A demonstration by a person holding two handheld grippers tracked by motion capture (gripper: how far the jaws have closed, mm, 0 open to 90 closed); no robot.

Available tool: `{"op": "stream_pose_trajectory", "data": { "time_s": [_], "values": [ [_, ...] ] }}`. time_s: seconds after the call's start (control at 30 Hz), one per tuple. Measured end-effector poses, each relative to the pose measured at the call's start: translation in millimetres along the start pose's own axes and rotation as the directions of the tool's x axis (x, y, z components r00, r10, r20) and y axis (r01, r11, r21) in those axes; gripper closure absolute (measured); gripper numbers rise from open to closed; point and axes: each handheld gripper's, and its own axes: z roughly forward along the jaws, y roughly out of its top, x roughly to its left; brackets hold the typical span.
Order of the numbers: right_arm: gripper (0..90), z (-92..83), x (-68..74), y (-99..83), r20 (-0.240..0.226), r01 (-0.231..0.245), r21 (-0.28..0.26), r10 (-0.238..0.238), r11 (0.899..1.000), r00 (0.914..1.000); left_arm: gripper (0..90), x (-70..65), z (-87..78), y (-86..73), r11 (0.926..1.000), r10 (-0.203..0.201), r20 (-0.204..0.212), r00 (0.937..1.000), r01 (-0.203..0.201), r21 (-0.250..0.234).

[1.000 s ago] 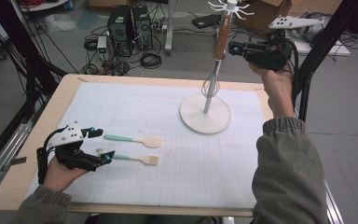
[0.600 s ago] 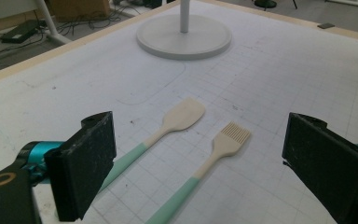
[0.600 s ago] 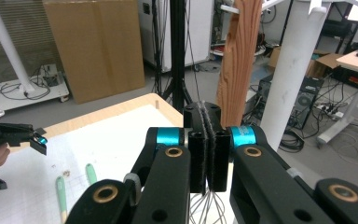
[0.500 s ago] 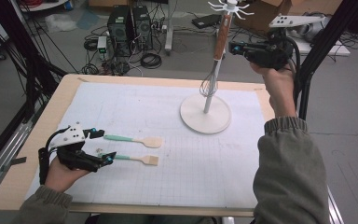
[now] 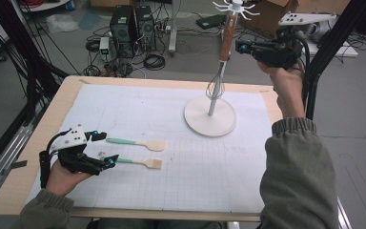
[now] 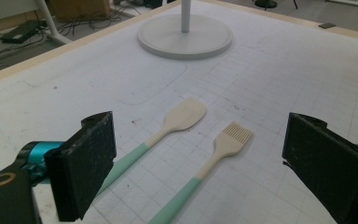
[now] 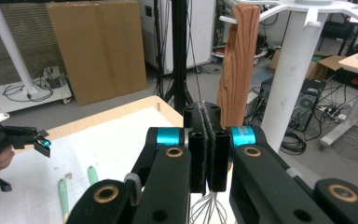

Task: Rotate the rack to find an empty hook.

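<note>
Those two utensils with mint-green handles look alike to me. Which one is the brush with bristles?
The nearer one, closer to the person: its head ends in a squared, ribbed comb of bristles. The farther one is a spatula with a smooth, rounded blade.

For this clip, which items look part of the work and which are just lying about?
In play, likely:
white hanging stand
wooden-handled wire whisk
mint-handled spatula
mint-handled brush
left gripper
right gripper

Lying about:
computer towers
cardboard box

A spatula (image 5: 138,143) and brush (image 5: 138,162) lie left of the stand (image 5: 210,117).
</note>
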Motion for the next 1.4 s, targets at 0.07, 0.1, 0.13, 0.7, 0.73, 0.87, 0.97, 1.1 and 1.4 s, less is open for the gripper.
{"op": "stream_pose_trajectory", "data": {
  "time_s": [0.07,0.1,0.13,0.7,0.73,0.87,0.97,1.1,1.4],
  "values": [
    [89.5,-1.9,-0.6,0.2,0.003,0.001,-0.004,-0.001,1.0,1.0,10.2,-0.2,-0.2,-0.3,1.0,-0.004,-0.003,1.0,0.004,-0.001],
    [89.5,-2.9,-1.0,0.3,0.001,0.005,-0.006,-0.005,1.0,1.0,10.2,0.1,-0.4,-0.4,1.0,-0.003,-0.003,1.0,0.003,-0.001],
    [89.5,-3.8,-1.1,0.6,0.006,0.003,-0.008,-0.003,1.0,1.0,10.2,0.8,-0.5,-0.5,1.0,0.001,-0.003,1.0,-0.001,0.002],
    [89.5,-14.3,-12.8,15.1,0.016,0.012,-0.043,-0.011,0.999,0.9998,10.2,5.6,-0.8,-1.6,0.9999,-0.01,-0.022,0.9997,0.01,0.0],
    [89.5,-14.7,-14.2,15.1,0.018,0.012,-0.044,-0.011,0.999,0.9998,10.2,6.3,-0.9,-1.7,1.0,-0.008,-0.02,0.9998,0.008,0.003],
    [89.5,-16.9,-19.7,15.1,0.027,0.006,-0.041,-0.005,0.999,0.9996,10.2,6.9,-0.5,-2.6,0.9999,-0.012,-0.02,0.9997,0.012,0.002],
    [89.5,-17.9,-23.4,16.7,0.034,0.006,-0.049,-0.005,0.999,0.9994,10.2,6.8,0.4,-2.8,1.0,-0.007,-0.015,0.9999,0.007,0.005],
    [89.5,-19.0,-27.5,20.9,0.048,0.001,-0.063,0.002,0.998,0.9988,10.2,6.5,1.8,-2.3,0.9999,-0.011,-0.011,0.9999,0.011,0.004],
    [89.5,-16.9,-35.7,23.1,0.085,-0.023,-0.073,0.029,0.997,0.996,10.2,6.3,1.8,-1.9,1.0,-0.003,-0.006,1.0,0.003,0.001]
  ]
}}
